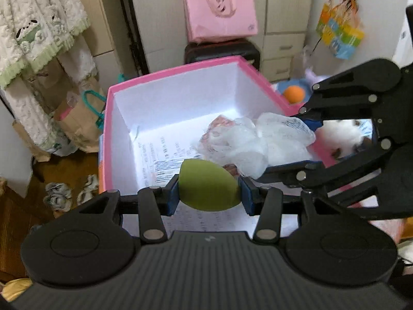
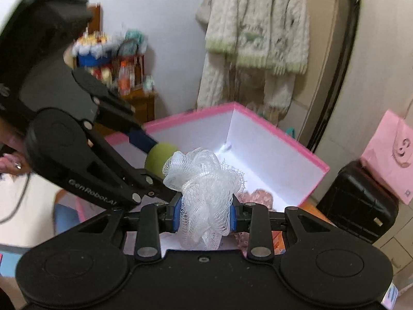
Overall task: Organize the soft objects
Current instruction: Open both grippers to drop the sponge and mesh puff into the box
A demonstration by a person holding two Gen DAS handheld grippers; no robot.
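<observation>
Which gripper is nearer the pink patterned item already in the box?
Right. The right gripper, shut on the white mesh pouf, sits just above the pink patterned item in the pink box. The left gripper, holding the green sponge, sits nearer the box's front edge.

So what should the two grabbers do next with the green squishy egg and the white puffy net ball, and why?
Probably let go. The left gripper is shut on the green sponge and the right gripper is shut on the white mesh puff, both already over the open pink box, so opening should drop them inside.
</observation>
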